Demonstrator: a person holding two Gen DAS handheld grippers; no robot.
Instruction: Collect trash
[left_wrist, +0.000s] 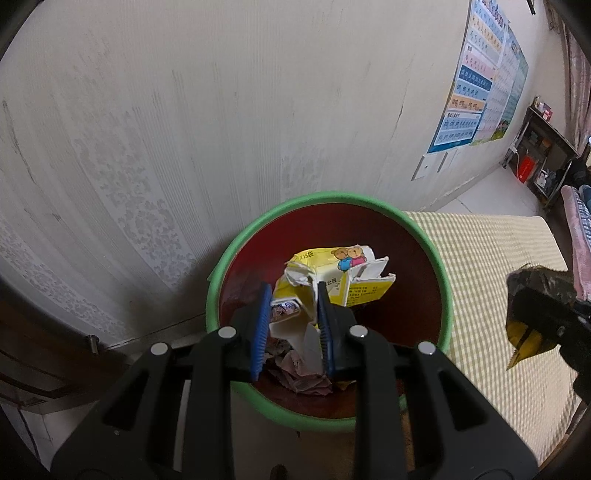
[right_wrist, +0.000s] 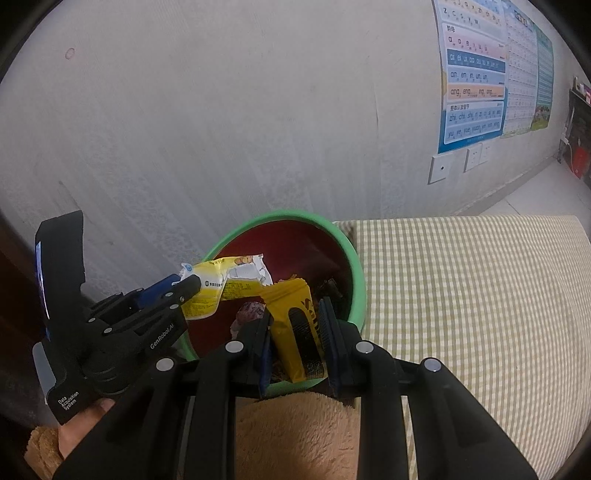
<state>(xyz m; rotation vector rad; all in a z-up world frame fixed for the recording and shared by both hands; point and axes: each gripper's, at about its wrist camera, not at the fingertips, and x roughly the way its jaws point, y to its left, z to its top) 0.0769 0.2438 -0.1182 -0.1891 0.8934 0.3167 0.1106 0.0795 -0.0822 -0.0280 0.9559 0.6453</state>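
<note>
Your left gripper (left_wrist: 291, 317) squeezing crumpled yellow-and-white paper box with bear picture (left_wrist: 332, 280), holding it over round dark-red bin with green rim (left_wrist: 236, 243). Your right gripper (right_wrist: 297, 339) pinching yellow-and-black plastic snack bag (right_wrist: 301, 332) at bin's near rim. Bin sitting against pale wall (left_wrist: 184, 129), beside checked yellow-white cloth (right_wrist: 461, 295). Pink crumpled paper (left_wrist: 303, 380) lying inside bin.

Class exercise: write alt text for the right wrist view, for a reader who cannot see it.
The right gripper holds a yellow packet over a green-rimmed bin with a dark red inside. To its left, the left gripper holds a torn yellow-and-white box over the same bin, which stands between a pale wall and a checked cloth.
</note>
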